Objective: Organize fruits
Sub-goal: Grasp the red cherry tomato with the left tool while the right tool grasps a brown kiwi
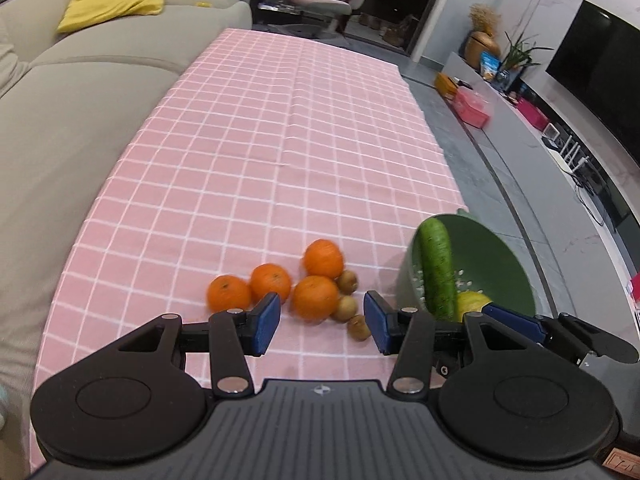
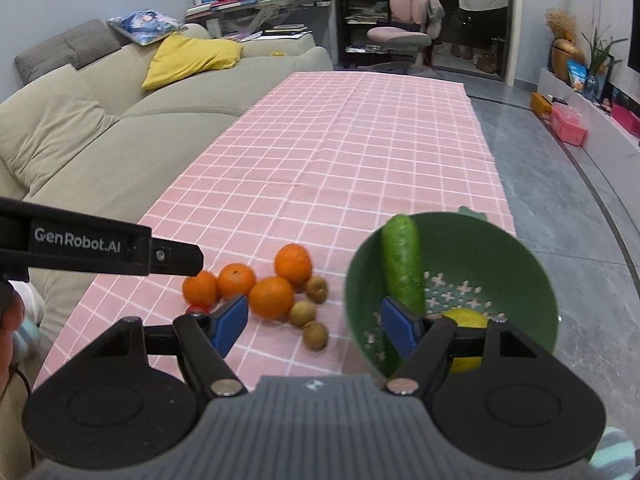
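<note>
Fruits loose on the counter point(image 2: 360, 152) beside the green colander point(image 2: 520, 264); both tongs released and holding nothing.
Four oranges point(image 1: 315, 298) and three kiwis point(image 1: 345, 307) touch in one cluster, so the left tongs point(image 1: 322, 322) or right tongs point(image 2: 312, 322) could nudge neighbours rolling off the near edge; the cucumber point(image 2: 402, 264) leaning inside may topple.

A home living room: a beige sofa point(image 2: 120, 120) with a yellow cushion point(image 2: 192, 58) runs along the left of a long table under a pink checked cloth point(image 2: 340, 152), a television point(image 1: 600, 76) hangs on the right wall, a cluttered desk point(image 2: 260, 0) and pink chair point(image 2: 404, 20) stand far back
</note>
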